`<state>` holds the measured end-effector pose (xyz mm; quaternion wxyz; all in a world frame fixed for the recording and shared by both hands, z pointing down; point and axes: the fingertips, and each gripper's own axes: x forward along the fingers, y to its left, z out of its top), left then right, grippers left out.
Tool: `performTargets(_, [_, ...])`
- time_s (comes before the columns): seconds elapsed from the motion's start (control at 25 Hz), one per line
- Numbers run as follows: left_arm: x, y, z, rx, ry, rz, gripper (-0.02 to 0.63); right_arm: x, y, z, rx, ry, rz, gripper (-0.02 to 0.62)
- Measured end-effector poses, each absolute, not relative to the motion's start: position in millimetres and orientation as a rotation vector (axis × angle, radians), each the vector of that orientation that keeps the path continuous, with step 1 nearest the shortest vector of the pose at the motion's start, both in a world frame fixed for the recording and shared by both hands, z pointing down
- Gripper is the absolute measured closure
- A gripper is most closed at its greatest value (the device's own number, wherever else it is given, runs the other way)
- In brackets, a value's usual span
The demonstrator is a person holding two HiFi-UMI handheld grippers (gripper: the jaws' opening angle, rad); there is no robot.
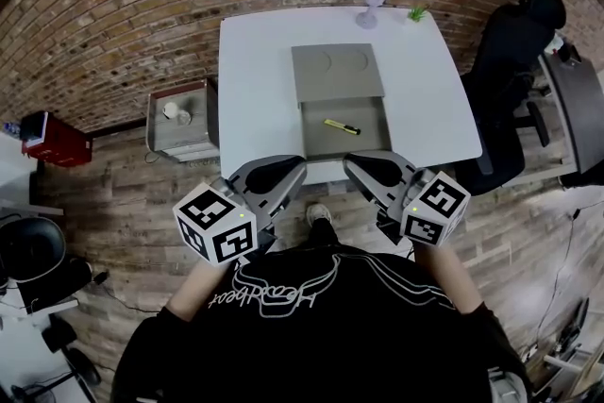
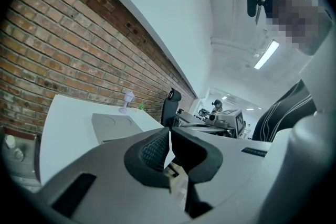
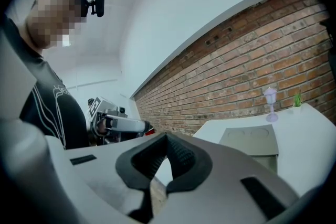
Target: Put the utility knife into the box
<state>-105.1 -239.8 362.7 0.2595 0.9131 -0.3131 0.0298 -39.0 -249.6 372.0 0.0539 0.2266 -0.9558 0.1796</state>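
1. The person stands at the near edge of a white table (image 1: 260, 61) and holds both grippers close to the body, short of the tabletop.
2. The left gripper (image 1: 288, 167) has its jaws pressed together at the tips, with nothing between them. It hangs over the wood floor just off the table's near left corner.
3. The right gripper (image 1: 360, 165) also has its jaws closed tip to tip and is empty. It sits level with the left one, the two angled in towards each other.
4. A grey box (image 1: 363, 143) lies open in the middle of the table, its lid (image 1: 337, 73) folded back flat on the far side.
5. The utility knife (image 1: 341, 126), yellow with a dark end, lies inside the open box, slightly slanted, towards its far half.
6. At the table's far edge stand a small pale purple lamp (image 1: 372, 5) and, to its right, a tiny green plant (image 1: 416, 13).
7. A black office chair (image 1: 510, 61) stands right of the table, and a grey cabinet (image 1: 181, 120) left of it.
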Motion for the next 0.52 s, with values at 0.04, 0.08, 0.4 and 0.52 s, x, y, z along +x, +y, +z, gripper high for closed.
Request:
performTargets(0.04, [-106.2, -240.3, 363.5, 2.471, -0.853, 0.083, 0.569, -39.7, -250.0, 373.1, 0.688, -2.900, 0.549, 0.594])
performTargets(0.08, [-107.5, -240.9, 364.3, 2.467, -0.856, 0.085, 0.569, -40.6, -250.6, 374.2, 0.687, -2.896, 0.552, 0.594])
performTargets(0.4, [-117.0, -244.6, 374.4, 2.431, -0.881, 0.090, 0.569, -48.5, -256.5, 380.1, 0.671, -2.882, 0.549, 0.594])
performTargets(0.52, [-117.5, -248.4, 377.2, 2.424, -0.883, 0.091, 0.569, -48.4, -260.0, 382.7, 0.669, -2.878, 0.554, 0.594])
